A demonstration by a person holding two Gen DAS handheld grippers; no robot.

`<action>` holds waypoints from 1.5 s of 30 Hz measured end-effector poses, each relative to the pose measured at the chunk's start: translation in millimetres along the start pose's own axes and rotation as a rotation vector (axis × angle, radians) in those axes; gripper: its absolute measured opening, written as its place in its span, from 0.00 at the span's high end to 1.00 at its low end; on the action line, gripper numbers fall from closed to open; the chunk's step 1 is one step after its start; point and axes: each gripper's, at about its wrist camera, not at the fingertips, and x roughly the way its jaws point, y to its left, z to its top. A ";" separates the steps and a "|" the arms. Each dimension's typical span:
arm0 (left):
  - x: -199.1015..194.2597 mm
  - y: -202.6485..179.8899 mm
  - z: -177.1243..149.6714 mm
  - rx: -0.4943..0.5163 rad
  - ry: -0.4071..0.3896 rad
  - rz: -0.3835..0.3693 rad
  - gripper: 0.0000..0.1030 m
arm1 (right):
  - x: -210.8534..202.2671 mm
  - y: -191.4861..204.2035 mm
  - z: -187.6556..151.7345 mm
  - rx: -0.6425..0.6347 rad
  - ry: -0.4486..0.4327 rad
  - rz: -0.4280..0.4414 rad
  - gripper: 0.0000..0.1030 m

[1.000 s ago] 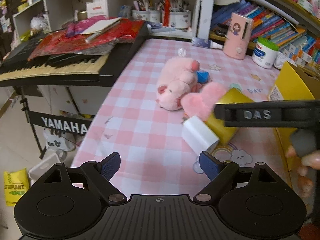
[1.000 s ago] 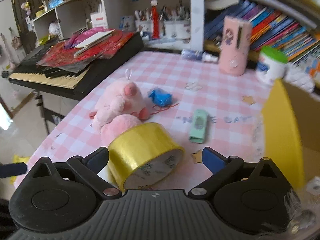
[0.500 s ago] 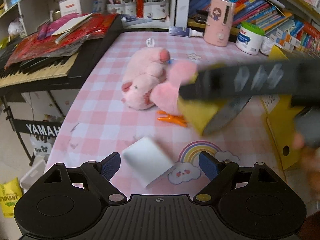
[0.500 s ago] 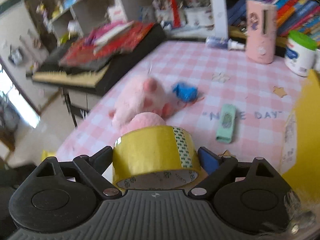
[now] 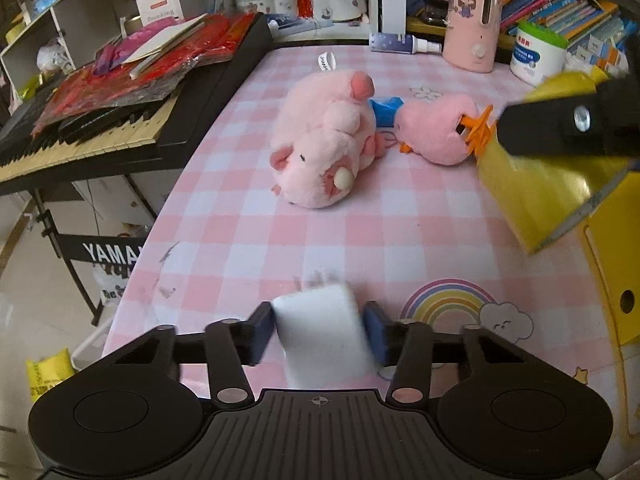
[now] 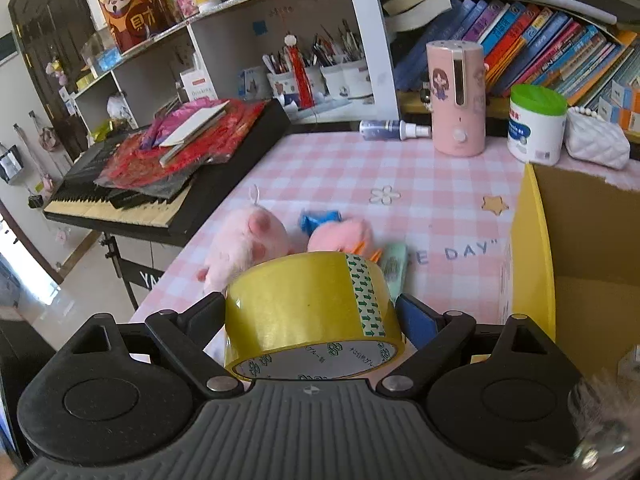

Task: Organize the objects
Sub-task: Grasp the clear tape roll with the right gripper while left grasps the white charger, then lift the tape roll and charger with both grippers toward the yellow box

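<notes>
My left gripper (image 5: 320, 334) is shut on a white block (image 5: 322, 328) low over the pink checked table (image 5: 248, 240). My right gripper (image 6: 312, 312) is shut on a yellow tape roll (image 6: 308, 308) and holds it above the table; the roll also shows in the left wrist view (image 5: 536, 192) at the right. A pink pig plush (image 5: 324, 148) and a smaller pink plush with orange feet (image 5: 436, 128) lie mid-table, with a blue wrapper (image 5: 386, 106) between them. A green eraser (image 6: 394, 268) lies behind the roll.
A yellow cardboard box (image 6: 536, 248) stands open at the table's right. A keyboard (image 5: 100, 136) piled with red papers borders the left edge. A pink dispenser (image 6: 456, 96), a white tub (image 6: 536, 124), a spray bottle (image 6: 394, 128) and bookshelves line the back.
My left gripper moved onto the white block and shut on it. My right gripper shut on the tape roll and lifted it up and to the right, toward the box.
</notes>
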 end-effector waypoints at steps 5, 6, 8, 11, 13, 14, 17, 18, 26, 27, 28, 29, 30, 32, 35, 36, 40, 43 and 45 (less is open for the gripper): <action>-16.4 10.6 -3.3 -0.046 -0.037 -0.019 0.60 | -6.8 7.1 -4.3 -0.030 -0.005 -0.017 0.12; -21.4 13.4 -3.5 -0.058 -0.051 -0.023 0.60 | -8.3 8.4 -5.1 -0.034 -0.009 -0.022 0.12; -32.1 19.7 -3.6 -0.085 -0.083 -0.033 0.60 | -12.2 11.1 -6.6 -0.039 -0.013 -0.031 0.12; -46.7 25.8 -5.9 -0.097 -0.133 -0.038 0.60 | -20.3 17.6 -11.0 -0.064 -0.025 -0.043 0.12; -53.5 30.0 -9.8 -0.112 -0.153 -0.046 0.60 | -25.8 22.4 -15.9 -0.087 -0.034 -0.052 0.12; -56.7 31.6 -11.4 -0.116 -0.161 -0.049 0.60 | -28.0 24.8 -18.5 -0.095 -0.035 -0.061 0.12; -67.5 33.3 -15.9 -0.112 -0.191 -0.063 0.60 | -33.4 29.1 -25.9 -0.100 -0.025 -0.076 0.12; -71.0 33.7 -17.7 -0.107 -0.199 -0.065 0.60 | -35.5 31.0 -28.1 -0.104 -0.024 -0.080 0.12; -95.3 39.9 -39.1 -0.088 -0.235 -0.093 0.60 | -53.5 46.5 -52.0 -0.124 -0.003 -0.114 0.12; -98.5 41.1 -42.5 -0.084 -0.237 -0.099 0.60 | -56.1 49.0 -55.4 -0.121 -0.002 -0.118 0.12; -101.1 41.9 -45.6 -0.081 -0.238 -0.103 0.60 | -58.7 50.8 -58.6 -0.117 -0.001 -0.122 0.12; -104.2 42.5 -49.2 -0.076 -0.241 -0.108 0.60 | -61.7 52.5 -61.9 -0.112 0.001 -0.127 0.12; -107.8 43.4 -53.1 -0.069 -0.244 -0.113 0.60 | -64.9 54.0 -65.4 -0.106 0.001 -0.133 0.12; -114.7 45.0 -60.7 -0.057 -0.251 -0.122 0.60 | -71.6 58.1 -72.3 -0.093 -0.001 -0.141 0.12; -124.2 48.0 -71.8 -0.042 -0.258 -0.134 0.60 | -81.6 64.3 -83.7 -0.070 -0.003 -0.155 0.12; -128.0 49.2 -76.0 -0.038 -0.260 -0.139 0.60 | -85.4 67.0 -88.3 -0.064 -0.004 -0.162 0.12; -141.4 52.5 -90.8 -0.014 -0.267 -0.160 0.60 | -100.5 75.2 -105.1 -0.039 -0.007 -0.193 0.12; -150.1 52.2 -100.9 0.012 -0.271 -0.176 0.60 | -112.3 79.7 -119.1 -0.012 -0.004 -0.212 0.12; -154.8 50.9 -107.8 0.031 -0.271 -0.191 0.60 | -120.6 81.7 -127.9 0.006 -0.006 -0.224 0.12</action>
